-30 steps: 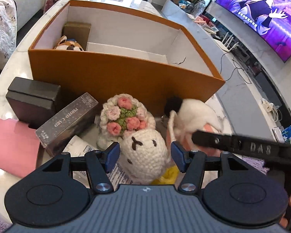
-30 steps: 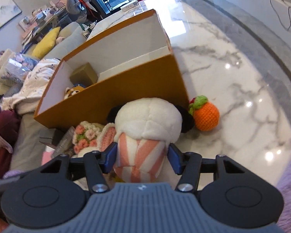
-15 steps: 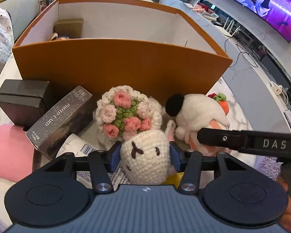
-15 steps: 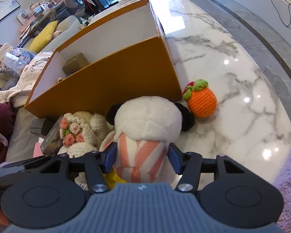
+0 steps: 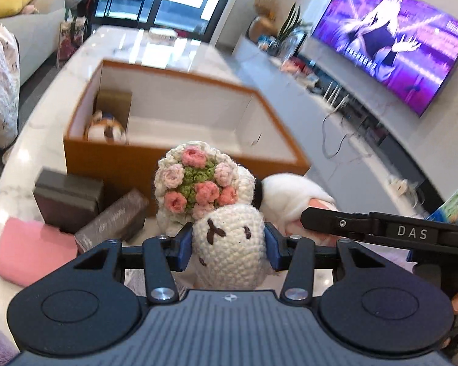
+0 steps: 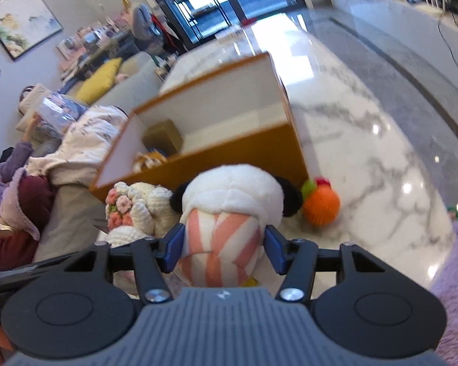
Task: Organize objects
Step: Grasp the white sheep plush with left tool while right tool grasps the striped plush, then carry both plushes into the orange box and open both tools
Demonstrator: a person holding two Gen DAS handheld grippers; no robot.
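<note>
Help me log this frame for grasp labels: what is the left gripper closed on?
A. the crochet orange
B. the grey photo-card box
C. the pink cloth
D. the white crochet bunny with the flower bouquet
D: the left gripper has its blue pads pressed against both sides of the white crochet bunny's head, with its flower bouquet just above.

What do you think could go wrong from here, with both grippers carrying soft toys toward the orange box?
The left gripper pinches only the crochet bunny's head, so the bouquet may flop or slip free. The right gripper and its striped plush travel close alongside, so the toys or fingers could snag near the orange box.
</note>
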